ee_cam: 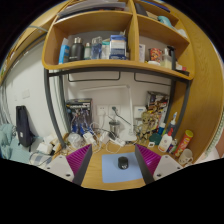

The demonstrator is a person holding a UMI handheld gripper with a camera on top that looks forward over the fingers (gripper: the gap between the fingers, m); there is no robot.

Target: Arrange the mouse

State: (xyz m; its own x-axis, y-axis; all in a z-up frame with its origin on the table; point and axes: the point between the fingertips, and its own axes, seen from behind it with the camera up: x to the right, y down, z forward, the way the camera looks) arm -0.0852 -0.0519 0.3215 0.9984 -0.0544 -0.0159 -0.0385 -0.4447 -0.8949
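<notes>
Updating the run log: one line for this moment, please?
stage: approach | gripper: open, empty | small black computer mouse: between fingers, untouched, on blue mousepad | surface: wooden desk

Even, soft indoor light, no harsh glare; the shelf bows hard under fisheye distortion, and small details stay soft.

black mouse, blue mat, magenta claw pads

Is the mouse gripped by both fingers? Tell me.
No. The mouse rests on the blue mousepad between the open gripper's fingers, with gaps either side.
</notes>
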